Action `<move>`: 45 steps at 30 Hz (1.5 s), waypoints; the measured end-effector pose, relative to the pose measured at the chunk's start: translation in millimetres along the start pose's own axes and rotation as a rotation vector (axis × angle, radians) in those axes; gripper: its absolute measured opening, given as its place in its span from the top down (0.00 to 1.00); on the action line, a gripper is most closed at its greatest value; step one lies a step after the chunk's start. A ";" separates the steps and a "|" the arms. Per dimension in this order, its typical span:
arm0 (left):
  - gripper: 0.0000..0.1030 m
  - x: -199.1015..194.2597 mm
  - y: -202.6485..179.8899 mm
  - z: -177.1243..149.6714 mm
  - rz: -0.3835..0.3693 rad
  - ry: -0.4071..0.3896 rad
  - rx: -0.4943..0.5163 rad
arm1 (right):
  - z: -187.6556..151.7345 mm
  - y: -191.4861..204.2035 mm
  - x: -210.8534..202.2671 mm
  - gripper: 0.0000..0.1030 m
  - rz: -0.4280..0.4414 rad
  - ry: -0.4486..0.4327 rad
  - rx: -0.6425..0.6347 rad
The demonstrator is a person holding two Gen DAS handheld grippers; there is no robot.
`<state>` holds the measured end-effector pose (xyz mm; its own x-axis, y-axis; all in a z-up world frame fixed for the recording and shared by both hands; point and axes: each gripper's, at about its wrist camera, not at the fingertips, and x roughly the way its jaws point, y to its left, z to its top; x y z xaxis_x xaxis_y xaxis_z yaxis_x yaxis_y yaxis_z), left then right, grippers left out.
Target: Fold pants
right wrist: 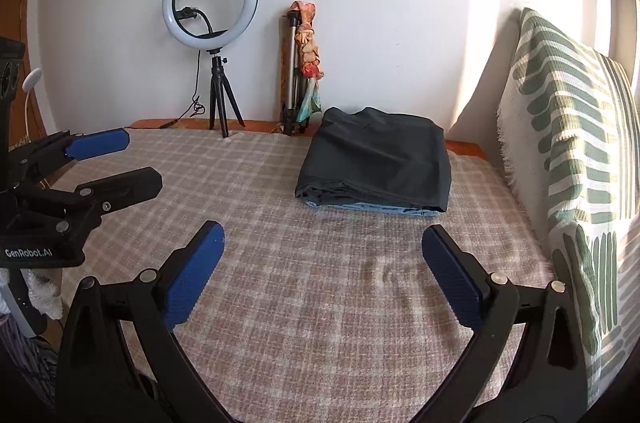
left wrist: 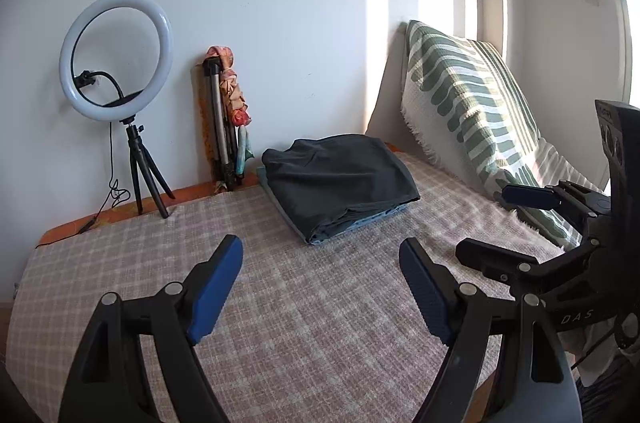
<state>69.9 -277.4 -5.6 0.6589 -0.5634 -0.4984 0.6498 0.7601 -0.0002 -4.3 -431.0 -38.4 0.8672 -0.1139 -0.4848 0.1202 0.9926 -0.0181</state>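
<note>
At 12 o'clock on the bed (right wrist: 320,303), the dark pants (right wrist: 376,159) lie folded atop a blue garment (right wrist: 384,209), prob. stacked neatly; left gripper (left wrist: 320,287) & right gripper (right wrist: 320,275) both gape, empty, w/ nothing held.

Folded dark pants (right wrist: 376,159) on your checked bedspread (right wrist: 280,303).
Your right gripper (right wrist: 322,275) hangs spread and empty, well short of them.
</note>
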 end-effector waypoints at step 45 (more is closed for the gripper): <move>0.23 12.9 15.7 -21.2 0.064 0.103 -0.082 | -12.2 -21.9 20.9 0.00 -0.043 0.036 0.115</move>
<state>80.5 -265.8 -30.4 0.6526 -0.4800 -0.5863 0.5721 0.8195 -0.0341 5.3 -454.6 -58.8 0.8425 -0.1524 -0.5167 0.2131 0.9752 0.0598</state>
